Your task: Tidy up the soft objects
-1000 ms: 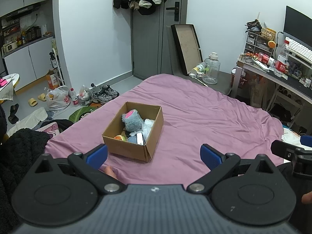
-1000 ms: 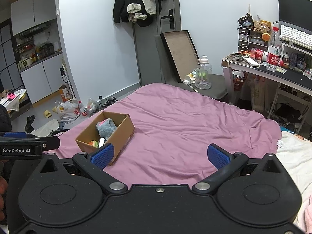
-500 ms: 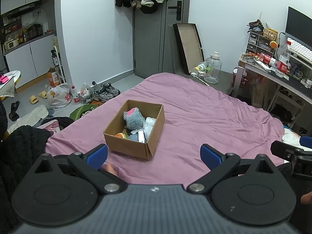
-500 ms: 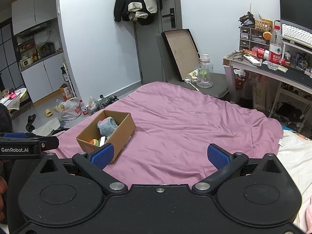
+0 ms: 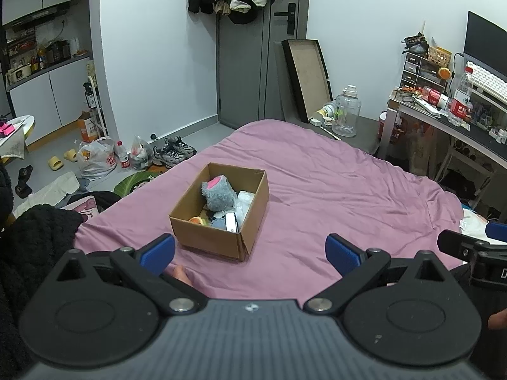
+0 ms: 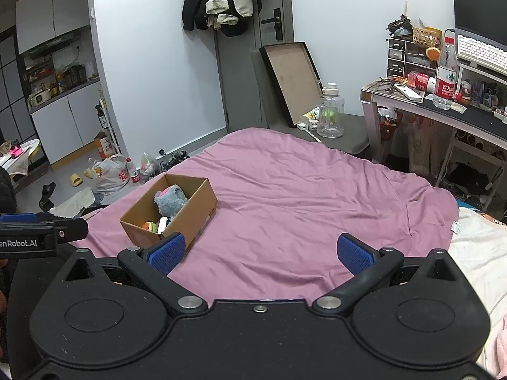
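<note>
Box of soft toys sits just ahead of your left gripper, far-left of your right gripper; both spread wide, empty.

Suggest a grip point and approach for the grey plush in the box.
Take the grey plush toy by its rounded upper body, coming straight down from above. It stands proud of the clutter at the far end of the cardboard box, whose walls block any side approach. The left gripper is nearer, open and empty.
</note>
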`<state>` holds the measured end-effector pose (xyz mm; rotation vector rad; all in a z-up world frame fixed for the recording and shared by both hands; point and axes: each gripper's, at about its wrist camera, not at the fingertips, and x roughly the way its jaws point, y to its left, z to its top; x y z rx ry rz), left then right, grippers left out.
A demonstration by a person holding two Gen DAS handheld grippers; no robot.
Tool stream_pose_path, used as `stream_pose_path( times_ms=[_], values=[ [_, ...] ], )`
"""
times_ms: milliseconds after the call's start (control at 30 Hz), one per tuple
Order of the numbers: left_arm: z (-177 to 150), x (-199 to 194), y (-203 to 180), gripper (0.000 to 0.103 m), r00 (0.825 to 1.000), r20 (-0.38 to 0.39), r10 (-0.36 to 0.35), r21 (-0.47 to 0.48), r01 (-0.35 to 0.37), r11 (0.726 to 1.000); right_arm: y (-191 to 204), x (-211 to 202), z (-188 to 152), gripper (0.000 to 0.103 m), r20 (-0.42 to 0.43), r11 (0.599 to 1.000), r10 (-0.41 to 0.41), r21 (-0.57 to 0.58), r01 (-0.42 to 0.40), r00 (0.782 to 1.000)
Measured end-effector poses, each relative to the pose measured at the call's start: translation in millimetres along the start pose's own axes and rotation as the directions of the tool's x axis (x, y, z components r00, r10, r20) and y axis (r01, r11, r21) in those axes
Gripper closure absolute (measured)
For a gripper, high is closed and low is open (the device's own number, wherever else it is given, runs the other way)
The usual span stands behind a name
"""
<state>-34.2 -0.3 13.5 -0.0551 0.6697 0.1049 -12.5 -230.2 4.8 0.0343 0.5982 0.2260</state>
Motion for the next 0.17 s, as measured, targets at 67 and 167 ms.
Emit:
stream_pose_path(
  times_ms=[67, 167],
  values=[
    [-0.2, 0.5, -0.5, 0.003, 1.0, -0.002, -0.004, 0.003, 0.004, 1.0, -0.7, 1.3, -1.6, 0.0, -0.004, 1.0, -0.001, 0.004, 0.001, 1.0],
    [-0.7, 2.0, -1.5, 0.003, 1.0, -0.001, -0.005, 0.015, 0.005, 1.0, -1.3, 4.1, -1.8, 0.0, -0.01, 1.0, -0.007, 0.013, 0.007, 1.0]
  ],
)
